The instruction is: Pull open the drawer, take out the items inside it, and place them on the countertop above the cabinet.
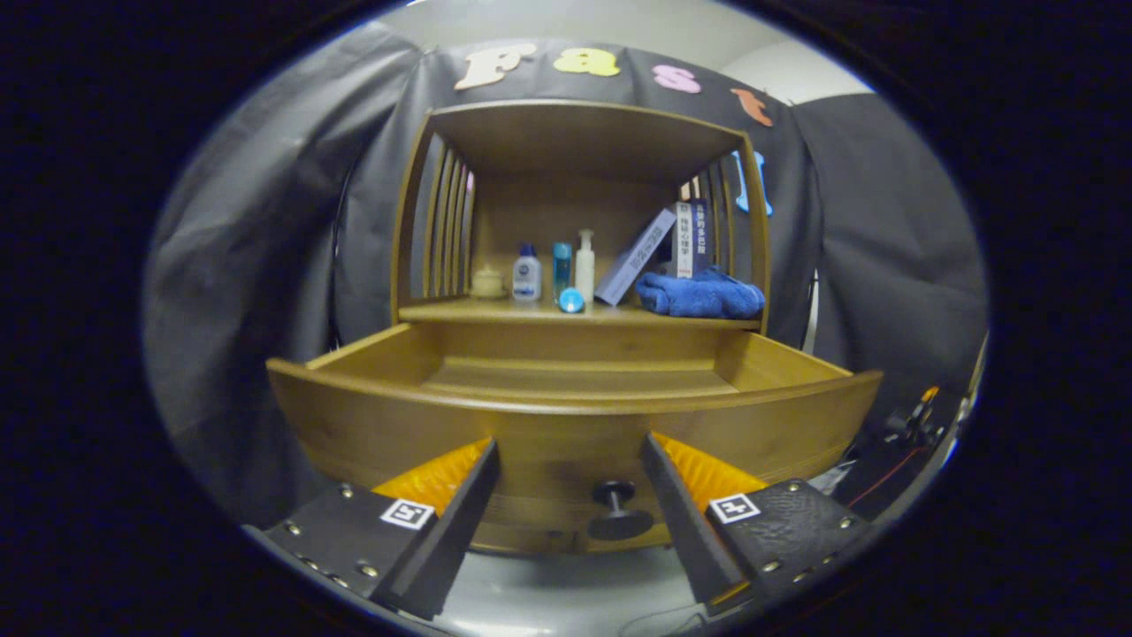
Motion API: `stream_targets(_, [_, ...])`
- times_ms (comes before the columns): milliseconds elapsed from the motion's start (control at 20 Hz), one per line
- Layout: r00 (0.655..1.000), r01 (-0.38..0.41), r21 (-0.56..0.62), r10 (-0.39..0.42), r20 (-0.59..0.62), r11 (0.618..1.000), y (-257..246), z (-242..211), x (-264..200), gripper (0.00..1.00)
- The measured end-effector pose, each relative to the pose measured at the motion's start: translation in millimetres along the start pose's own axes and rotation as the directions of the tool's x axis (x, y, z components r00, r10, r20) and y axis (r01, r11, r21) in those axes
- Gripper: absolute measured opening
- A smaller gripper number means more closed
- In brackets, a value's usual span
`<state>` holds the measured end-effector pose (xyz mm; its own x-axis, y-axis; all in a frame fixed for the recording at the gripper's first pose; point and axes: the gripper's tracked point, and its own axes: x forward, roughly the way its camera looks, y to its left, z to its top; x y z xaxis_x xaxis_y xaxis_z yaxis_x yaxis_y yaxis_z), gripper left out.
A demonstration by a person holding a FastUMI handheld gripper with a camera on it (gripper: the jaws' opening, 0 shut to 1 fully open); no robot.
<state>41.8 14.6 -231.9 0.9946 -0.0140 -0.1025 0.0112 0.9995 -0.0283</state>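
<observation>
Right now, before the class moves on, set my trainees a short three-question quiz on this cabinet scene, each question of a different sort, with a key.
1. True or false: the drawer is pulled open.
2. What lies at the countertop's right end, beside the books? A) a blue towel B) a red cup C) a pan
3. Fill in: the gripper has its jaws ____, with the drawer's knob just ahead, between them and untouched.

Key
1. True: its front stands well out from the cabinet, and the visible part of its floor looks bare.
2. A: the towel is folded there; the bottles stand further left.
3. open.
</observation>
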Motion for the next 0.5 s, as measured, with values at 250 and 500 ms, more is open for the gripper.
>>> stream_targets(250, [1.000,-0.027,0.026,0.027,0.008,0.999,-3.3,9.6,41.7,1.00])
stream_targets(500, [0.999,-0.021,0.045,0.019,0.033,0.999,2.5,22.4,84.6,0.99])
